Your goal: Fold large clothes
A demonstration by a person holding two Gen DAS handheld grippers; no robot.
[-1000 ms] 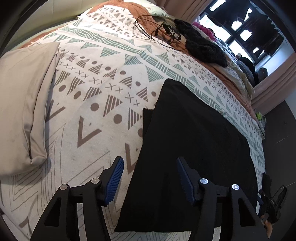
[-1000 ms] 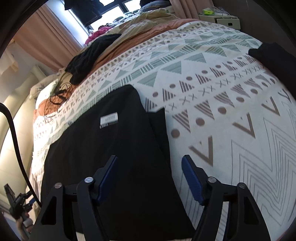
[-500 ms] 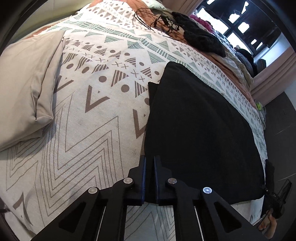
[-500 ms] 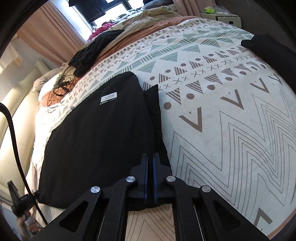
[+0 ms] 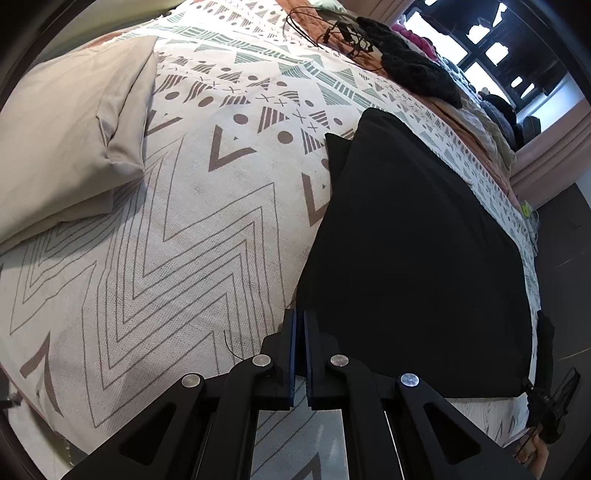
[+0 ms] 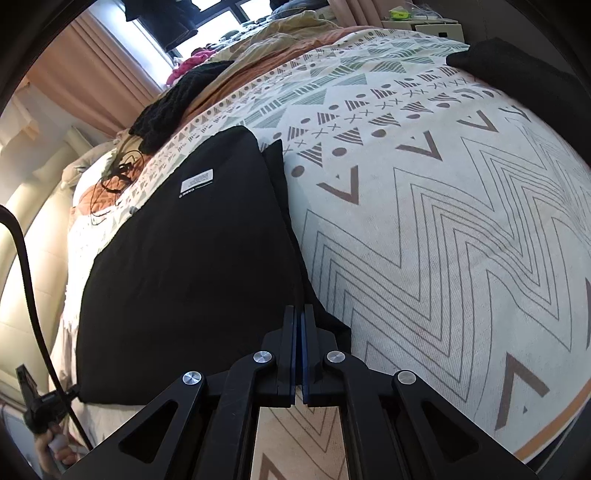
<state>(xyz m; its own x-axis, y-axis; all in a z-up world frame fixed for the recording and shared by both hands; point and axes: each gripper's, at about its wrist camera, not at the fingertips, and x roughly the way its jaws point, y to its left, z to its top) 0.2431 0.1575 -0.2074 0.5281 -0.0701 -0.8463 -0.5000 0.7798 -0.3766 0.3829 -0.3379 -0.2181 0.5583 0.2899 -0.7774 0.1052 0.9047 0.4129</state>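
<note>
Black garment (image 5: 413, 258), folded into a flat dark panel, lies on the patterned bedspread (image 5: 177, 258), and I hold one of its near corners in each of my tools. My left hand-held gripper (image 5: 300, 321) has its blue-padded fingers pressed together on the garment's near corner, at the edge where the cloth meets the bedspread. My right hand-held gripper (image 6: 298, 317) is likewise squeezed closed, pinching the black garment (image 6: 192, 251) at its other near corner, where a lower layer of cloth sticks out past the top layer.

From the right wrist view, a small white label (image 6: 197, 182) sits on the garment's upper surface towards its far end. A narrow strip of the under layer shows along the side of the panel in both views.

Beyond the garment, a beige pillow (image 5: 70, 129) rests on the bedspread well to the left of my left tool. At the far end of the bed lie a tangle of thin black cable (image 5: 332, 29) and a dark knitted item (image 5: 421, 74), next to a heap of other clothes near the window (image 5: 480, 44). Another dark cloth (image 6: 517, 70) lies at the bed's far right edge.
</note>
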